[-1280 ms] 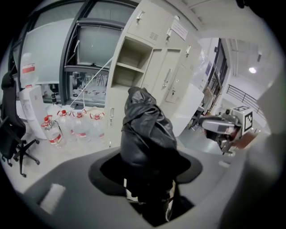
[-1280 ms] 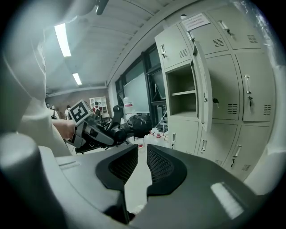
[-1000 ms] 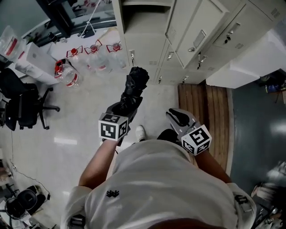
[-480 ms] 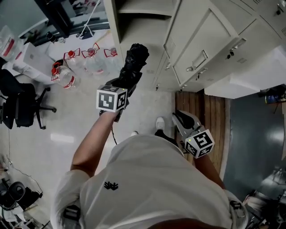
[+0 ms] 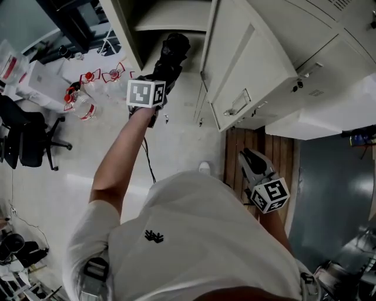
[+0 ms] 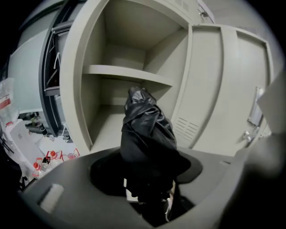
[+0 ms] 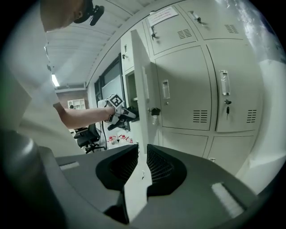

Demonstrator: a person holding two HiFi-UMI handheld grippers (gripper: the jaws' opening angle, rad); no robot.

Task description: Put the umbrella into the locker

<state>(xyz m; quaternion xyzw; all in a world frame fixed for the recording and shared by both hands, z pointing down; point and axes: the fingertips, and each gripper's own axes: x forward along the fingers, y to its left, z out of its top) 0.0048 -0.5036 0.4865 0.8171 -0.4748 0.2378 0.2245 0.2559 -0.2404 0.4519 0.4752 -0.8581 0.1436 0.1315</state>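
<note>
A folded black umbrella (image 5: 171,54) (image 6: 145,127) sticks out ahead of my left gripper (image 5: 160,77) (image 6: 149,181), whose jaws are closed on its lower end. My arm is stretched out, and the umbrella's tip reaches the mouth of the open locker compartment (image 5: 170,16). In the left gripper view the tip stands just under the locker's shelf (image 6: 129,74), above the bare floor of the compartment (image 6: 109,127). The locker door (image 5: 247,64) (image 6: 223,89) hangs open to the right. My right gripper (image 5: 249,157) (image 7: 140,150) stays low by my side, jaws close together, nothing between them.
Clear water bottles (image 5: 88,97) lie on the floor left of the locker, with a black office chair (image 5: 29,138) further left. A wooden platform (image 5: 258,147) runs under the closed lockers (image 7: 187,85) on the right. A white box (image 5: 320,111) juts out there.
My left arm has stretched forward and carried the umbrella up to the open locker. The right gripper has dropped back toward my right side. The lockers look closer.
</note>
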